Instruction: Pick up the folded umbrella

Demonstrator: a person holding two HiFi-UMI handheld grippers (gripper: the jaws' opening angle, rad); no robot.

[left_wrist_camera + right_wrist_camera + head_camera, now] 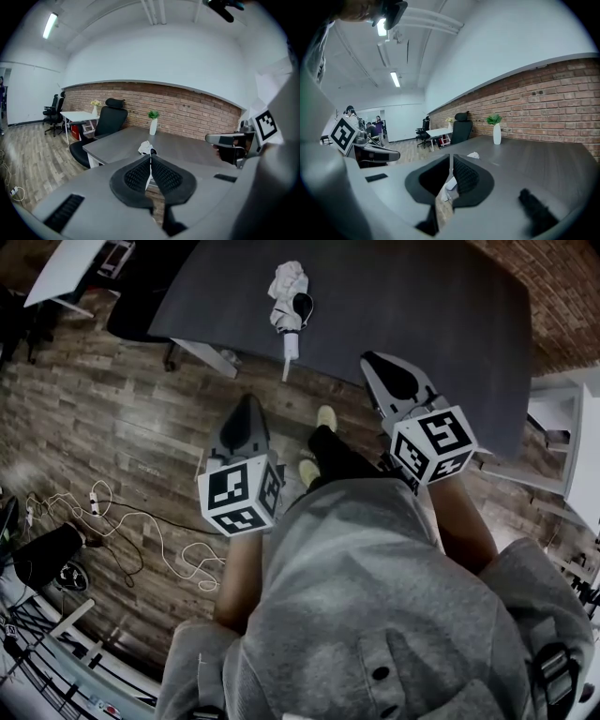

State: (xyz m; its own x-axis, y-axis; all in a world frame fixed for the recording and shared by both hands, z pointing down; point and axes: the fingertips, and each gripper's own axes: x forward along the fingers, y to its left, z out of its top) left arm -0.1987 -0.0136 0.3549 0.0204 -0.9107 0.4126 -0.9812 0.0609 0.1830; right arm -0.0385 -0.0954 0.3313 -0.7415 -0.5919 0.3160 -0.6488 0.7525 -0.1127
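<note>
The folded umbrella [289,306], white fabric with a black band and a white handle, lies near the front edge of the dark grey table [422,306]; its handle sticks out past the edge toward me. My left gripper [247,404] hangs shut over the wooden floor, short of the table and below-left of the umbrella. My right gripper [372,362] is shut and empty, its tip over the table's front edge, to the right of the umbrella. In the left gripper view the umbrella [146,148] sits just beyond the shut jaws. In the right gripper view the umbrella [473,155] lies ahead on the table.
A black office chair [141,287] stands at the table's left end, with a white desk [70,268] beyond it. Cables [141,531] trail on the floor at left. A white vase with a plant [153,124] stands at the table's far side. White furniture [572,446] is at right.
</note>
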